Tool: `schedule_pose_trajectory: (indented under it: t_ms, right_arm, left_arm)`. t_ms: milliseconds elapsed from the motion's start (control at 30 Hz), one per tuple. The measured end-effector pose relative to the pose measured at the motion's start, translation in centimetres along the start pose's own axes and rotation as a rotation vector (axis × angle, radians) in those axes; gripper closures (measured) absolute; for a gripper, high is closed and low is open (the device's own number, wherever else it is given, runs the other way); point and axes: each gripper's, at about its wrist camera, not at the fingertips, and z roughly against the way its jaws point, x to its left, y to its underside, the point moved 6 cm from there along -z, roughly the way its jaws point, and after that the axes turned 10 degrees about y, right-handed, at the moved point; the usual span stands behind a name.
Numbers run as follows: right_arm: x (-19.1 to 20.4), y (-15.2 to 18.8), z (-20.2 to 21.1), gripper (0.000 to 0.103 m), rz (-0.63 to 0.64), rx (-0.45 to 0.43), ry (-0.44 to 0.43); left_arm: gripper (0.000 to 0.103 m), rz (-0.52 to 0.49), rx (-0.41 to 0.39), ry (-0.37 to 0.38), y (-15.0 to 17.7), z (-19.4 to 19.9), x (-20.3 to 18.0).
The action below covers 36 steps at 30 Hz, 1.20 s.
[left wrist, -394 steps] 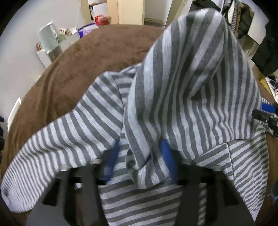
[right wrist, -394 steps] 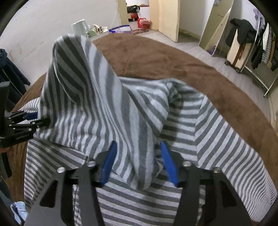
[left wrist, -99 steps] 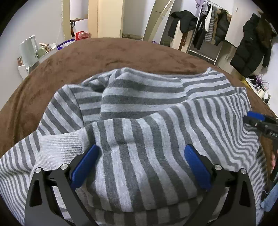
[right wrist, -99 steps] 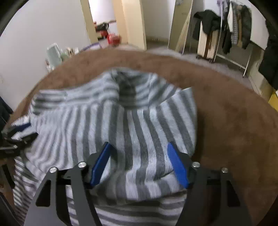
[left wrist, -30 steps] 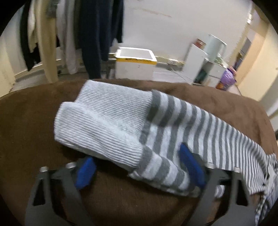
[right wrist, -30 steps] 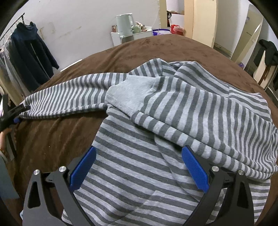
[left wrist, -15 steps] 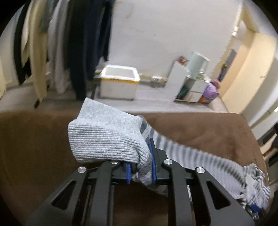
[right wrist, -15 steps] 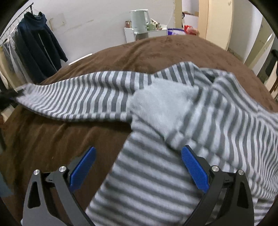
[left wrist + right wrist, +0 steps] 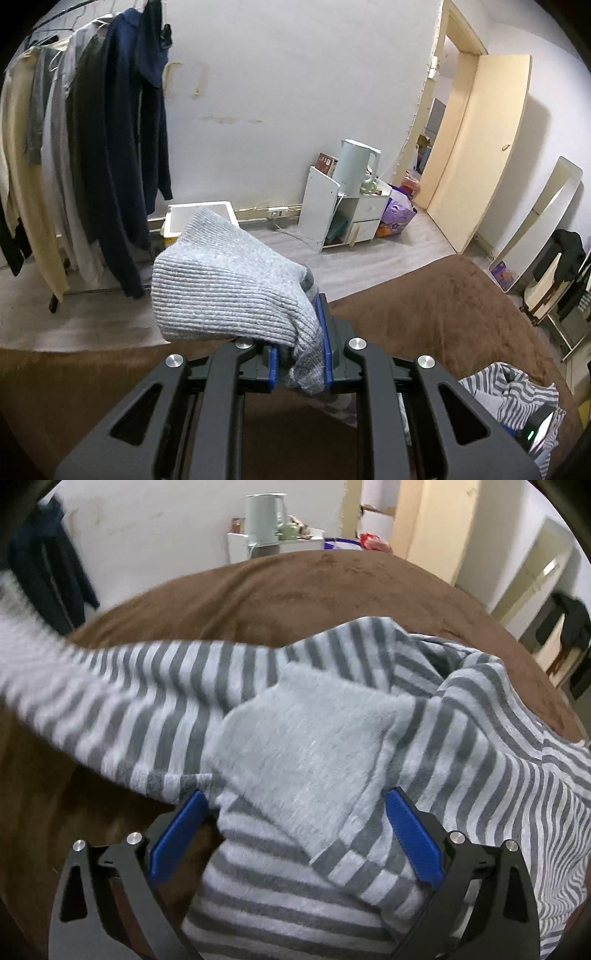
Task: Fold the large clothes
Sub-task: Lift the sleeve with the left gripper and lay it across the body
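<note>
The striped sweater (image 9: pixel 369 760) lay spread on the brown bed (image 9: pixel 258 590), and its ribbed grey cuff (image 9: pixel 236 291) was pinched tight in the left tool (image 9: pixel 301 363), held up off the bed with the sleeve (image 9: pixel 122 679) trailing back toward the sweater's body. Grey and pale stripes, plain ribbed hem, pretty rumpled. The right tool (image 9: pixel 295 834) sat low over the sweater's body, jaws spread wide with fabric between them but not pinched. A pale kettle (image 9: pixel 354 166) stood beyond the bed.
</note>
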Motion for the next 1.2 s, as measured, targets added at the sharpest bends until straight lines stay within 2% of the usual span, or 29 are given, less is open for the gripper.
schedule_pose_trajectory:
  t_ms: [67,100,200,333,433,567,667,733,933,1067,1200]
  right_arm:
    - [1.1,1.2,-0.8,0.006,0.079,0.008,0.056]
    - [1.3,1.3,-0.8,0.006,0.092,-0.015,0.068]
    - [0.7,1.0,-0.6,0.006,0.055,-0.028,0.038]
    - [-1.1,0.5,1.3,0.006,-0.024,-0.057,-0.047]
    - [-2.8,0.5,3.4,0.006,-0.056,-0.076,-0.073]
    - [-6.0,1.6,6.6,0.006,-0.113,-0.093,-0.1]
    - [-8.3,2.8,9.3,0.006,-0.18,-0.095,-0.139]
    - [-10.3,3.1,10.9,0.006,-0.206,-0.113,-0.131]
    - [-16.4,5.4,15.0,0.006,-0.285,-0.132,-0.07]
    - [-21.5,8.4,17.1,0.006,-0.336,-0.106,-0.002]
    - [-26.3,11.9,18.2,0.006,-0.415,-0.081,0.064]
  left_arm:
    - [0.083,-0.01,0.004,0.002,-0.6,-0.7,-0.7]
    - [0.084,-0.013,0.003,0.009,-0.7,-0.7,-1.0]
    - [0.084,-0.038,-0.003,0.032,-1.2,-0.7,-2.6]
    - [0.084,-0.053,-0.006,0.087,-1.7,-0.3,-4.7]
    - [0.084,-0.061,-0.009,0.171,-2.4,0.7,-7.7]
    - [0.084,-0.164,-0.009,0.268,-3.2,2.7,-13.6]
    - [0.084,-0.206,0.008,0.425,-3.6,4.0,-19.4]
    - [0.084,-0.246,0.007,0.485,-3.5,5.0,-22.7]
    - [0.084,-0.38,0.033,0.684,-0.6,7.3,-34.3]
    - [0.084,-0.453,0.063,0.798,3.5,8.0,-42.0]
    - [0.084,-0.493,0.116,0.885,8.6,7.5,-48.2]
